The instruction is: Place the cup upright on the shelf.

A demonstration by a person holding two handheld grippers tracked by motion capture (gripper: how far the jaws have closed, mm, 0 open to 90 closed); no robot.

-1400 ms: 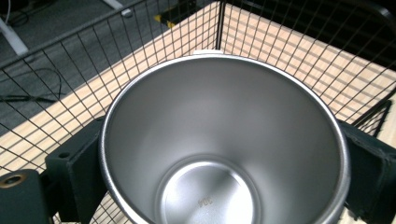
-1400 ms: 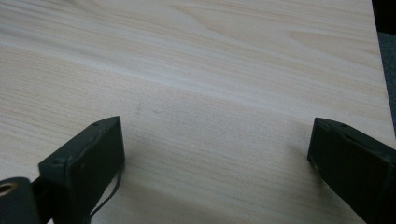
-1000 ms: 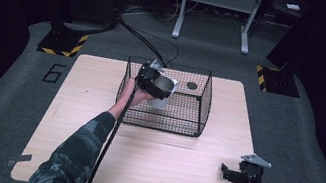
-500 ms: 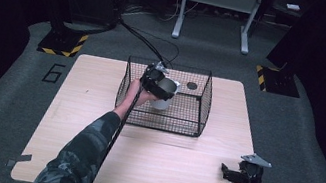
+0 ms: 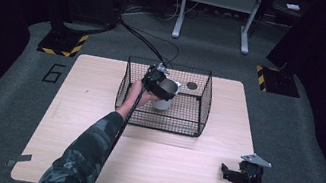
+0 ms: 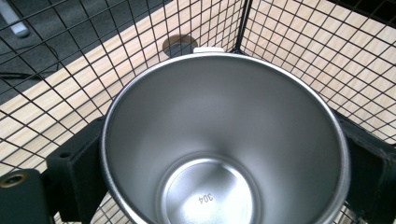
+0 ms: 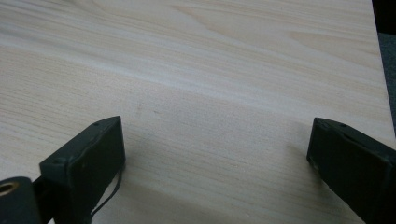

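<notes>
I'm working in what looks like a lab or test studio: around the wooden table (image 5: 96,110) lie grey carpet (image 5: 10,110), hazard-striped stand bases (image 5: 61,44) behind it, trailing cables (image 5: 144,42) and a metal frame (image 5: 216,9).

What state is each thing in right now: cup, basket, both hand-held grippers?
Steel cup: upright, empty, held inside the basket.
Wire basket: upright on the table, open-topped.
Left hand-held gripper: jaws shut on the cup's sides.
Right hand-held gripper: jaws wide open, empty, low over the table.
</notes>
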